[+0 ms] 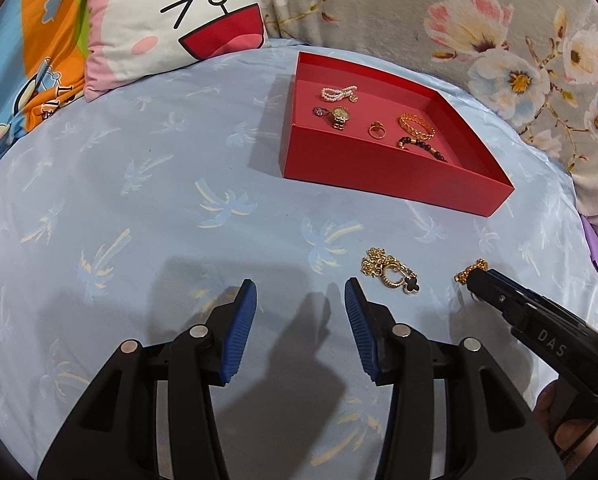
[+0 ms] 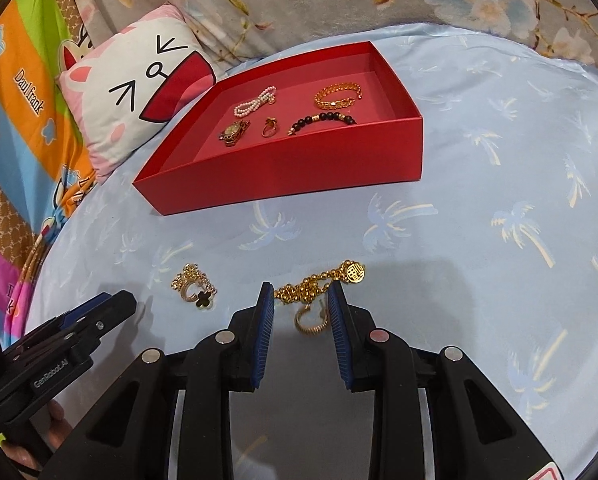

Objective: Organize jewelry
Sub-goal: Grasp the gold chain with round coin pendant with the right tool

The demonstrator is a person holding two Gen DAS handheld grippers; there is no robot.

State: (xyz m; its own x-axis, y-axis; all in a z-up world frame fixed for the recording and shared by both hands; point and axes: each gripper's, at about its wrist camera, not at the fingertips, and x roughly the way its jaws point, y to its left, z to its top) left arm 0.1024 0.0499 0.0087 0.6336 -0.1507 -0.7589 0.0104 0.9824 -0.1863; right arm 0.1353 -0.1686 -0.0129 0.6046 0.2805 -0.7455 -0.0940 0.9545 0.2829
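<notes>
Jewelry being sorted on a pale blue palm-print bedsheet (image 2: 479,120).

A red box (image 2: 299,172) sits toward the sheet's far edge, holding bracelets, a watch and a ring. The left gripper (image 1: 301,294) hangs spread wide, gripping nothing — the right gripper (image 2: 301,294) has its jaws apart, straddling a gold bead chain (image 2: 311,286) near a clover-charm necklace (image 2: 197,290).

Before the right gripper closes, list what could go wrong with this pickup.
1. The right gripper straddles a gold bead chain with a hoop ring lying just below it; closing may catch both, or only a few beads.
2. The chain's coin pendant lies outside the fingers, so it could dangle and snag the red box wall.
3. The clover necklace lies loosely piled near the left gripper; a careless move could drag it.
</notes>
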